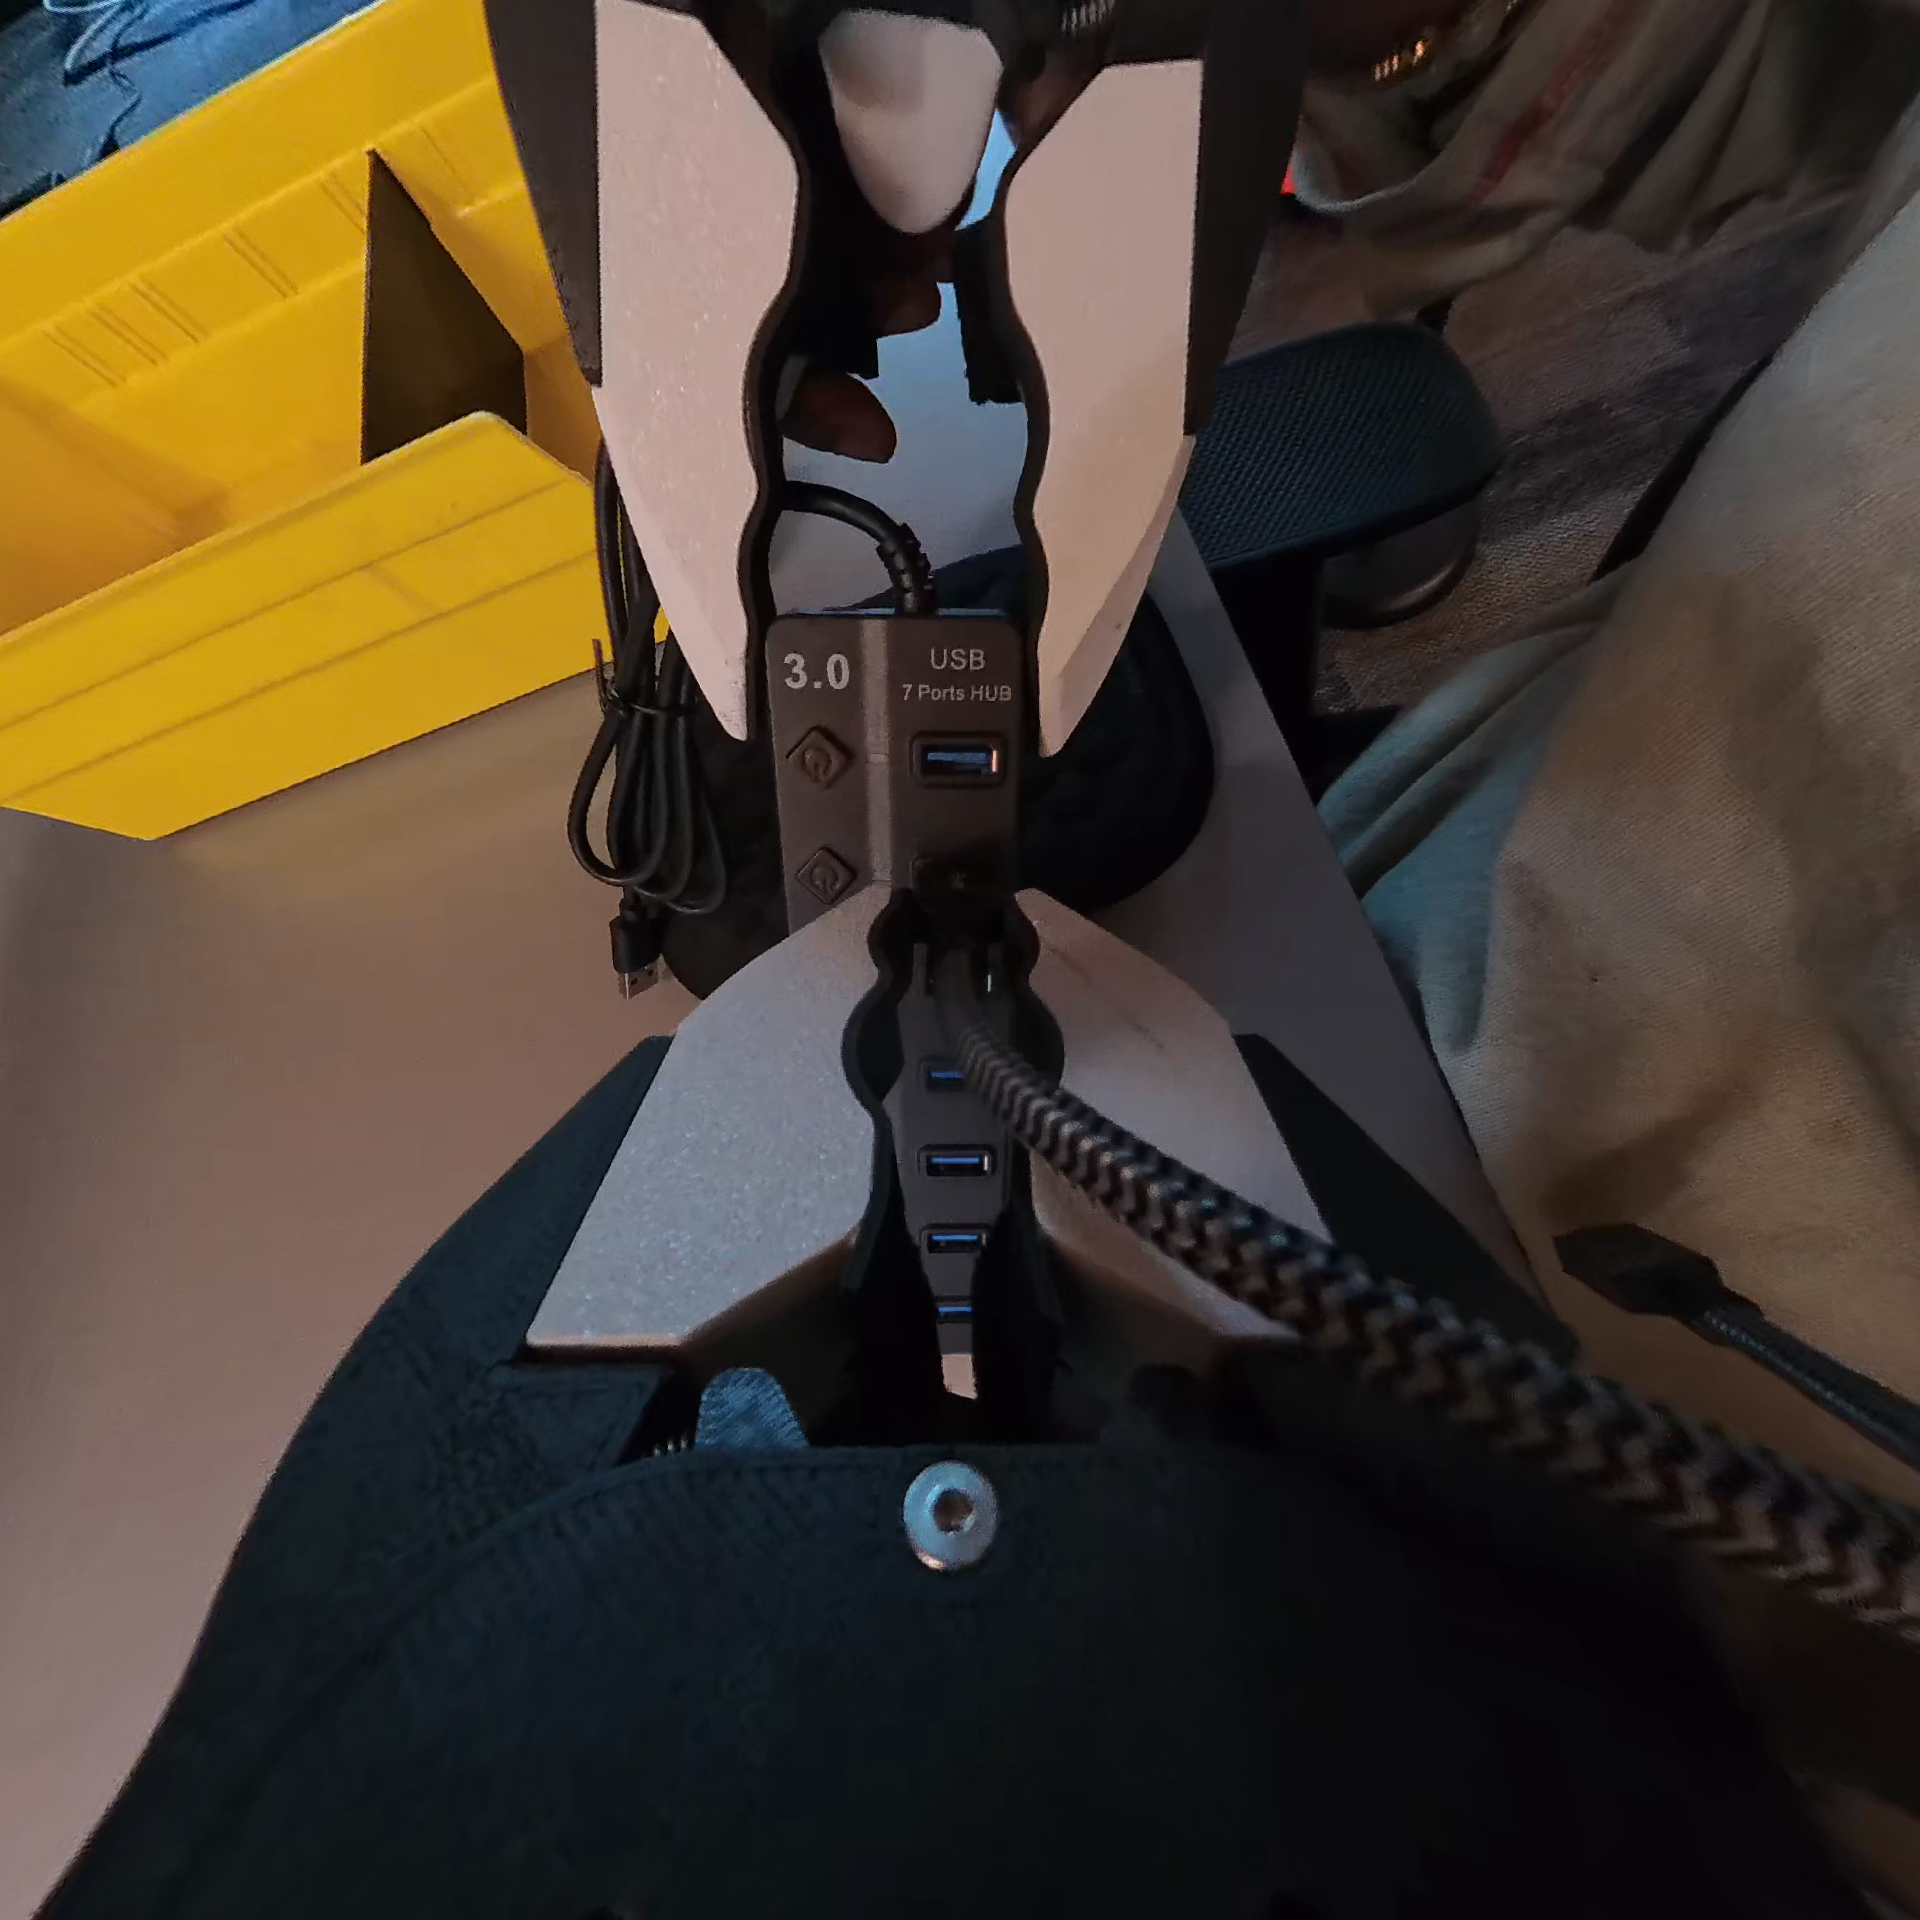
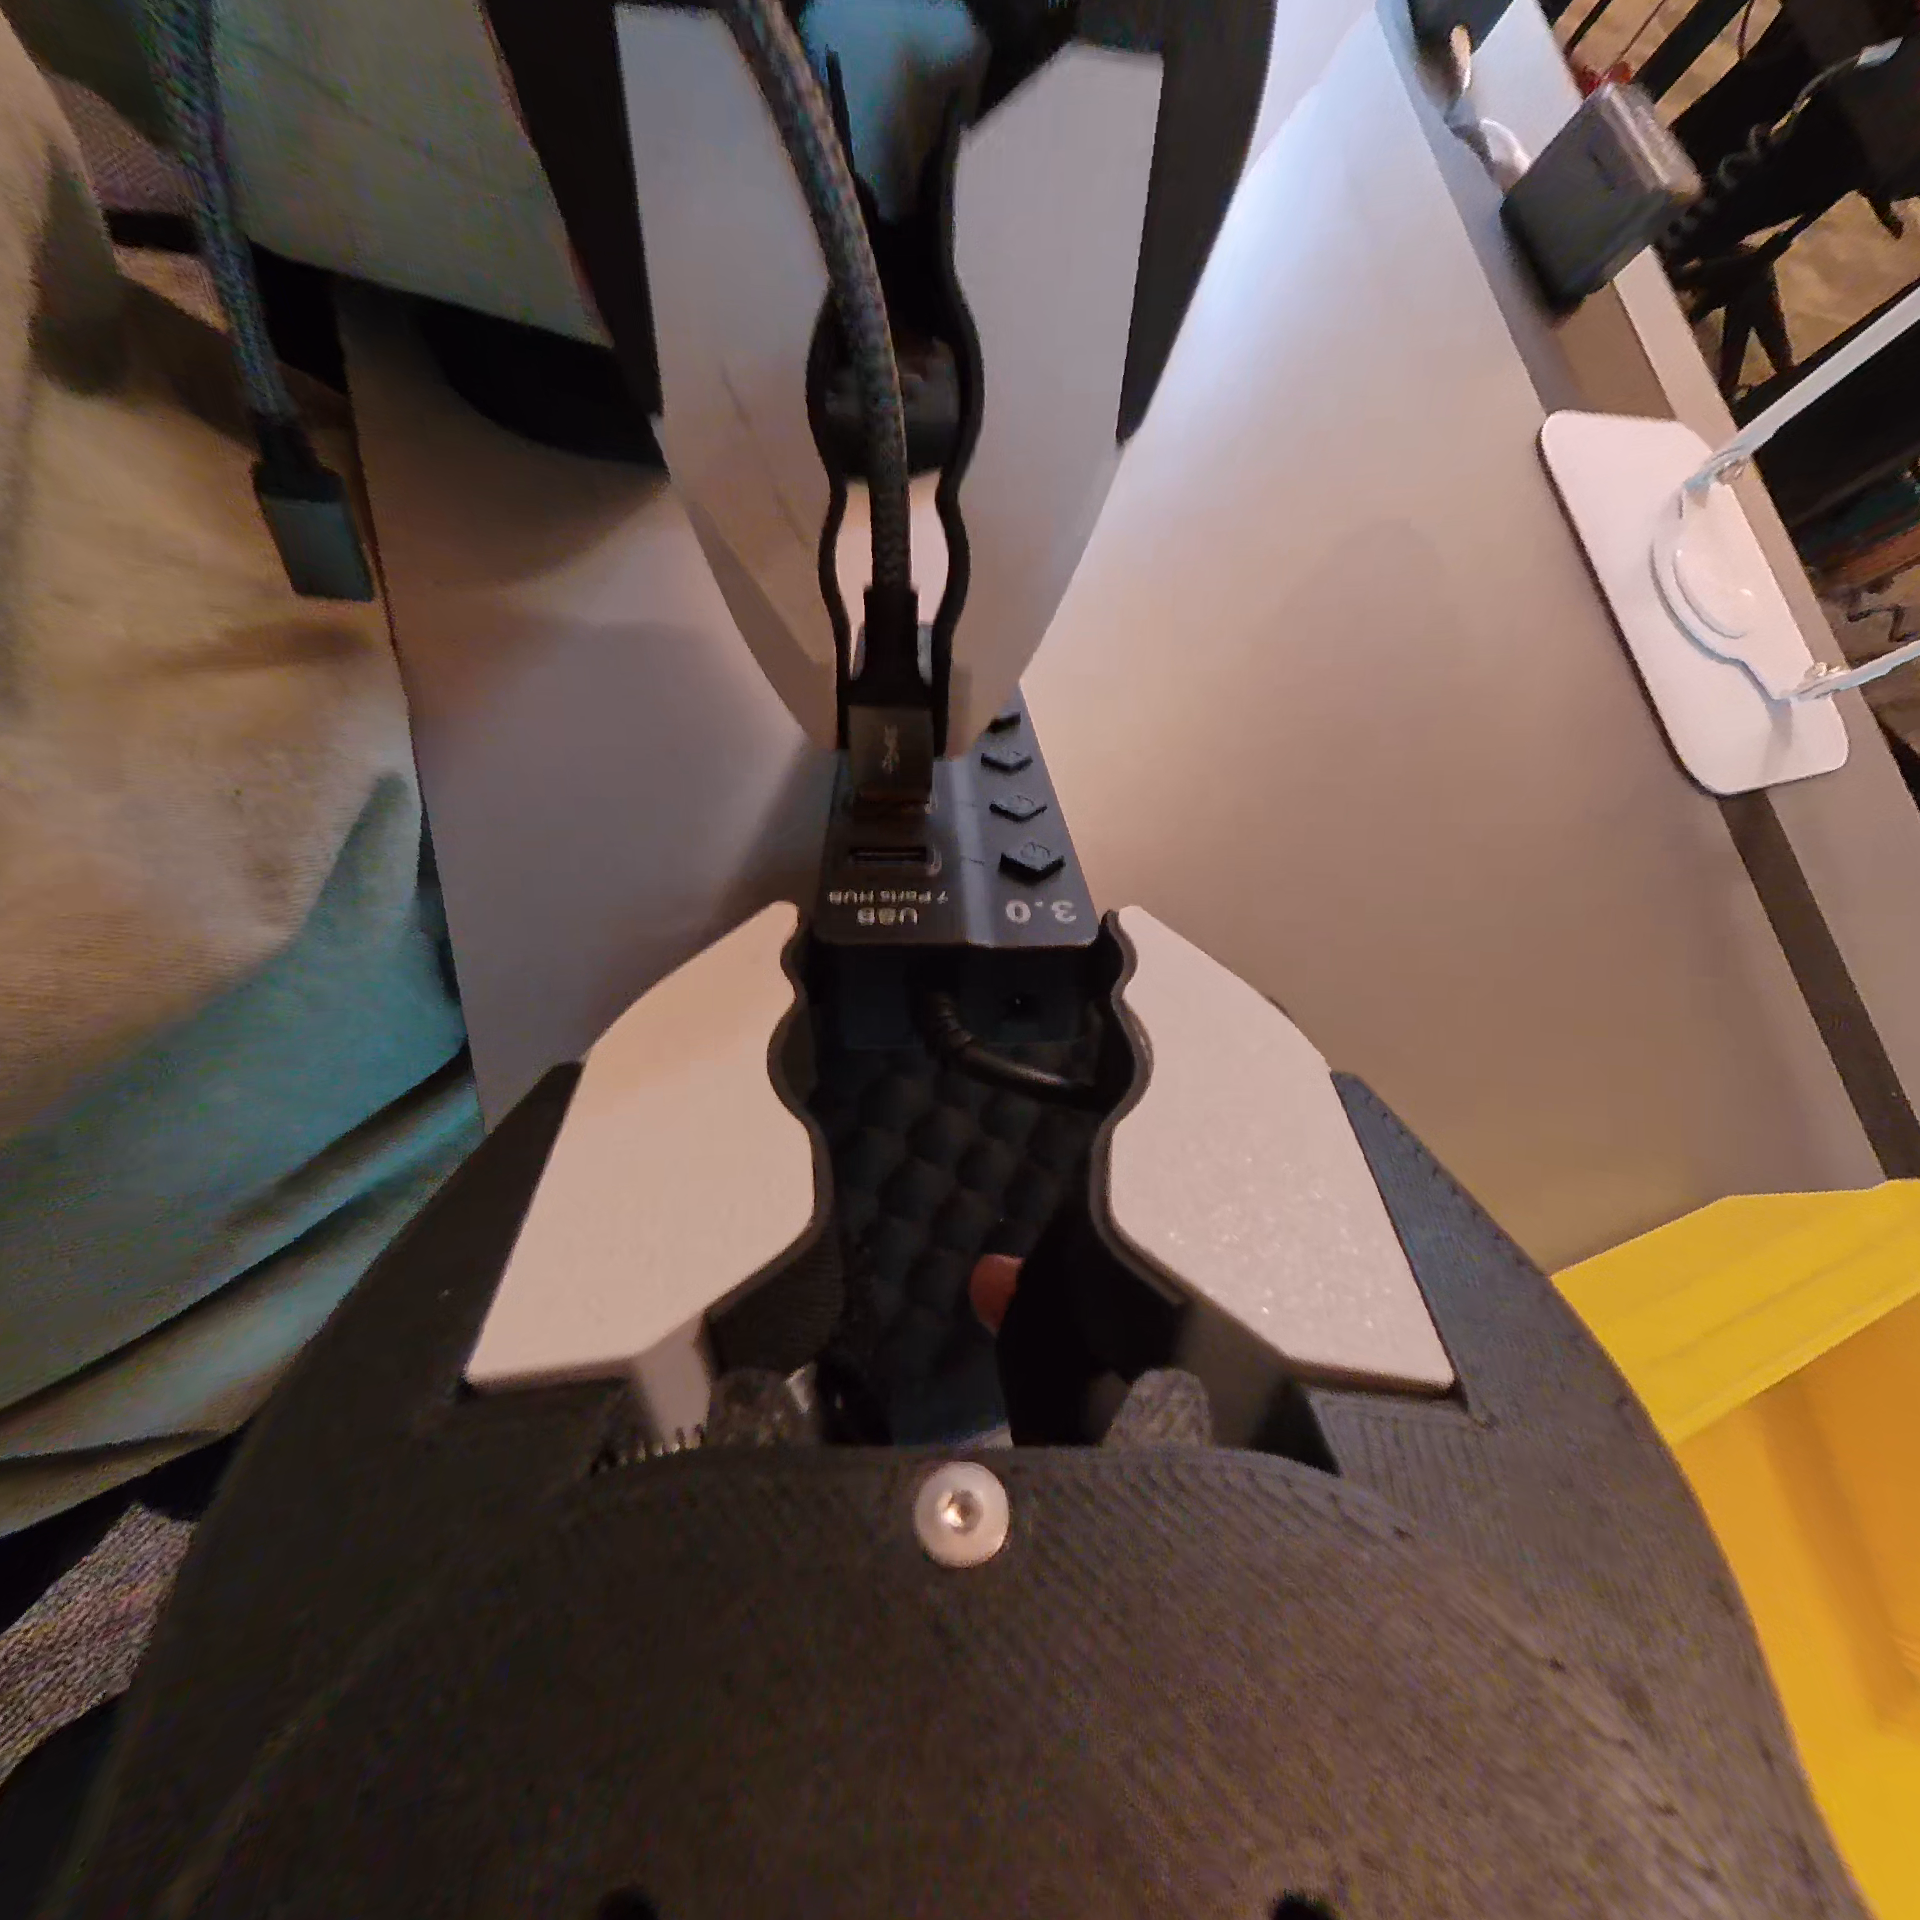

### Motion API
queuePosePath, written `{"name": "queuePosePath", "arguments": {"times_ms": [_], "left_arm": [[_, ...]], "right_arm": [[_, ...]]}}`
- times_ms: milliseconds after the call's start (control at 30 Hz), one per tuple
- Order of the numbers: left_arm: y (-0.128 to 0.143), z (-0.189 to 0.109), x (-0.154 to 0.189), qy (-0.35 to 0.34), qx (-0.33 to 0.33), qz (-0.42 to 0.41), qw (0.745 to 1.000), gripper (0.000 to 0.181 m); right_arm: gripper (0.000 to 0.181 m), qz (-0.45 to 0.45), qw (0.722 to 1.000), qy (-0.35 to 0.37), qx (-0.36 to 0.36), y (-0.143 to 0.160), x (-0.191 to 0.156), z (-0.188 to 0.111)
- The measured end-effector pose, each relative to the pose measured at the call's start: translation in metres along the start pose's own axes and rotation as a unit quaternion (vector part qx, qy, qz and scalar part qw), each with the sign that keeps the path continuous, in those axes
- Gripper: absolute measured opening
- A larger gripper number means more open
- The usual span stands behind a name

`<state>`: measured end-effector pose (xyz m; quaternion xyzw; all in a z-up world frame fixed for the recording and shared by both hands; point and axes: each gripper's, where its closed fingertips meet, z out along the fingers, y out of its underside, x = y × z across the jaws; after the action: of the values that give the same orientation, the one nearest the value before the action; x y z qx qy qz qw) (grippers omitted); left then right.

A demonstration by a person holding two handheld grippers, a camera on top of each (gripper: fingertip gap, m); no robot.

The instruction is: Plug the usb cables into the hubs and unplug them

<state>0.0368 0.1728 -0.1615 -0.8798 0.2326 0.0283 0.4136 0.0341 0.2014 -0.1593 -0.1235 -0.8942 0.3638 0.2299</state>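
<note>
1. Presently, one pale table (image 2: 1299,520) lies under the hub (image 1: 883,717) and carries all I list.
2. One yellow bin (image 1: 260,623) stands behind and left of the hub, well apart. I judge it to be storage, and it plays no part now.
3. Two grippers. My right gripper (image 2: 956,935) is clamped narrow across the hub's labelled end. I judge that it steadies the body against push or pull.
4. My left gripper (image 1: 951,925) is closed tight on the plug (image 2: 883,748), directly above the hub's port row, so the plug meets its socket square.
5. One black hub, lying lengthwise between the two grippers. I count six ports in the left wrist view, the second one from the labelled end taken by the plug. I cannot tell whether the plug is fully seated.
6. One braided cable (image 1: 1195,1195) runs from the plug away from the hub, off the table edge.
7. One thin black cable bundle (image 1: 634,790), tied, lies just beside the hub's left flank, spare.
8. One loose connector (image 1: 1642,1273) lies off the table, right of the hub. I cannot tell which cable it belongs to.
</note>
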Motion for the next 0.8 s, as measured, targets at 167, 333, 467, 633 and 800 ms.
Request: {"name": "queuePosePath", "arguments": {"times_ms": [167, 333, 467, 633, 800], "left_arm": [[0.002, 0.005, -0.002, 0.014, -0.019, 0.011, 1.0, 0.017], [0.002, 0.009, -0.004, 0.021, -0.002, -0.014, 1.0, 0.017], [0.002, 0.01, -0.007, 0.005, 0.032, -0.06, 0.998, 0.04], [0.012, -0.056, -0.039, -0.164, 0.123, -0.132, 0.97, 0.063], [0.033, -0.166, -0.041, -0.355, 0.199, -0.154, 0.9, 0.061]], "right_arm": [[0.052, -0.007, 1.0, 0.001, -0.012, 0.004, 0.002, 0.003], [0.052, 0.004, 1.0, -0.006, -0.003, 0.01, 0.003, 0.003], [0.053, 0.032, 0.997, -0.046, 0.057, 0.009, 0.004, 0.001], [0.053, 0.042, 0.998, -0.04, 0.022, 0.051, 0.014, 0.015], [0.052, 0.059, 0.997, -0.044, -0.003, 0.071, 0.02, 0.029]]}}
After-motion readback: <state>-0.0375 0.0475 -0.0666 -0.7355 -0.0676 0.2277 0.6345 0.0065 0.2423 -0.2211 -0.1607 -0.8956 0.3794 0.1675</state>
